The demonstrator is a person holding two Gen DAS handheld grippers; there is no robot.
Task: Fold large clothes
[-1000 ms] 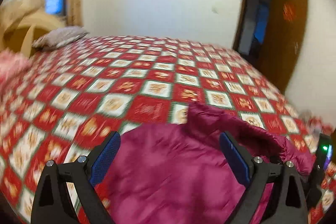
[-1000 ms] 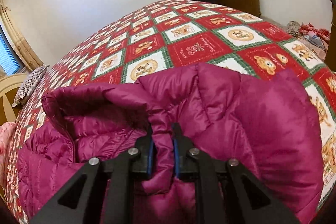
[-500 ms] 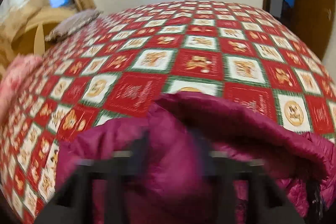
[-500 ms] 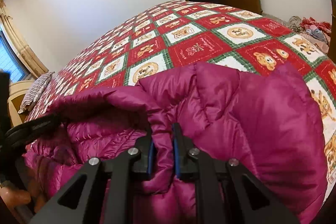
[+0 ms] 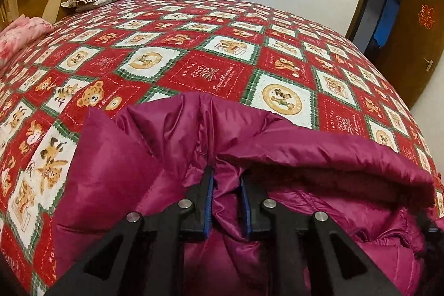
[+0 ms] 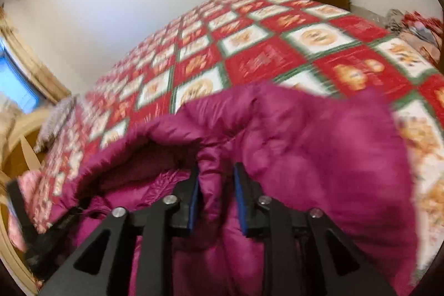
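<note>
Jacket: magenta puffer jacket [image 5: 319, 151] lies at the near edge of the bed [image 5: 211, 46], its folded top edge running left to right across it.
Left tongs [image 5: 226, 193]: clamped on a jacket fold.
Right tongs [image 6: 215, 190]: pinching a jacket fold; view blurred.
</note>
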